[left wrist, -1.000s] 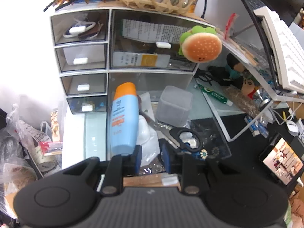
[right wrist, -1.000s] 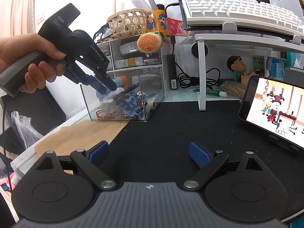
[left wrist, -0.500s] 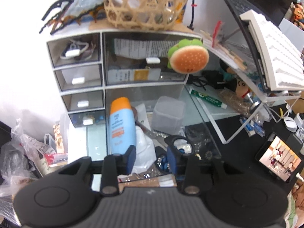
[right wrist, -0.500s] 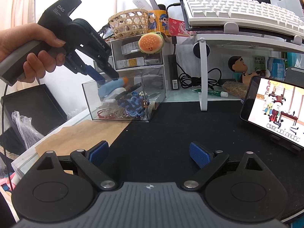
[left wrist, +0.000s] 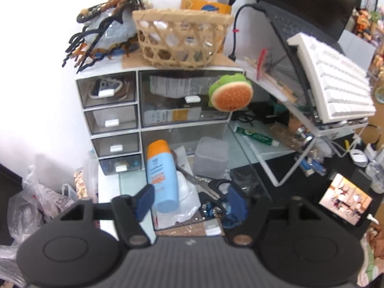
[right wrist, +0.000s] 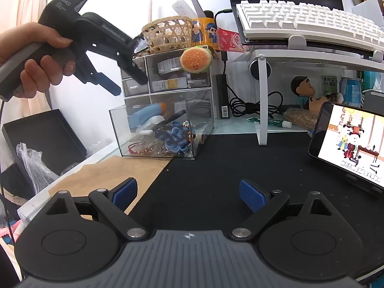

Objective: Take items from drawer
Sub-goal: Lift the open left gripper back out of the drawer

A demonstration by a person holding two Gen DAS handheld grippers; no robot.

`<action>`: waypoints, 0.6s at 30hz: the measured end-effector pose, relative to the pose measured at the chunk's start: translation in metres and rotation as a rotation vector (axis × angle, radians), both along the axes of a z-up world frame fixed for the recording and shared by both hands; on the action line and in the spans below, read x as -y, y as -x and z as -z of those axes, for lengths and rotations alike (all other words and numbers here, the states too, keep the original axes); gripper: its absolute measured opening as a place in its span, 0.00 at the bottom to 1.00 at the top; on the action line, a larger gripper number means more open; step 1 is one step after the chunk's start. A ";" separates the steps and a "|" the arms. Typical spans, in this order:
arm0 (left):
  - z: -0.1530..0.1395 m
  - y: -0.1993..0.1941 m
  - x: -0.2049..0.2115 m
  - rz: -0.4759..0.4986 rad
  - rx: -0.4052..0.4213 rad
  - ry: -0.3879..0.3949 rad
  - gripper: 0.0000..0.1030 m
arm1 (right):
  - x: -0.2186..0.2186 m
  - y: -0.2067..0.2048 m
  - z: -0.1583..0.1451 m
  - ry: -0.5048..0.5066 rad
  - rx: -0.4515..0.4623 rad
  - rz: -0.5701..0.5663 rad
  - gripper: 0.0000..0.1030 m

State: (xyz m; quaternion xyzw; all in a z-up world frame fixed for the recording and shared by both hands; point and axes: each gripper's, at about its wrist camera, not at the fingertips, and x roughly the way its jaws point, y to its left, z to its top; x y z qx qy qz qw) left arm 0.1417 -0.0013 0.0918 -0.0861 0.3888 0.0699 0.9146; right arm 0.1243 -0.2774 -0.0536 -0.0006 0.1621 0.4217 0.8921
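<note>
Cluttered tabletop (right wrist: 216, 168) ahead. Clear drawer (right wrist: 153, 132) pulled out, full: blue bottle (left wrist: 160, 175), scissors (left wrist: 216, 187) inside, below my left tool (left wrist: 189, 204), spread wide, empty. Right tool (right wrist: 188, 192) wide, empty, drawer well ahead. Nothing visibly removed onto mat before right tool; contents all remain inside.

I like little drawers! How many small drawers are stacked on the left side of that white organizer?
4, stacked in one column: top drawer, second drawer, third drawer, bottom drawer. The left gripper hovers open over the pulled-out clear drawer beside them.
</note>
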 end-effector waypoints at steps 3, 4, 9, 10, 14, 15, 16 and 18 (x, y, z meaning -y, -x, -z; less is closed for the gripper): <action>0.000 0.005 -0.004 -0.003 0.008 -0.011 0.73 | -0.003 0.002 -0.001 0.003 0.009 0.002 0.92; 0.000 0.006 -0.005 -0.004 0.008 -0.011 0.75 | -0.003 0.003 -0.001 0.005 0.011 0.003 0.92; 0.000 0.016 -0.011 0.015 0.047 -0.024 0.90 | -0.007 0.007 -0.002 0.023 0.026 0.005 0.92; 0.000 0.019 -0.012 0.020 0.057 -0.028 0.92 | -0.007 0.008 -0.002 0.023 0.024 0.002 0.92; 0.000 0.027 -0.016 0.029 0.088 -0.045 0.98 | -0.010 0.009 -0.002 0.018 0.013 -0.015 0.92; 0.001 0.029 -0.018 0.030 0.090 -0.046 0.98 | -0.011 0.010 -0.002 0.019 0.013 -0.018 0.92; 0.001 0.031 -0.019 0.031 0.092 -0.047 0.98 | -0.012 0.010 -0.002 0.021 0.013 -0.020 0.92; 0.002 0.034 -0.021 0.044 0.095 -0.053 0.98 | -0.015 0.012 -0.001 0.030 0.021 -0.023 0.92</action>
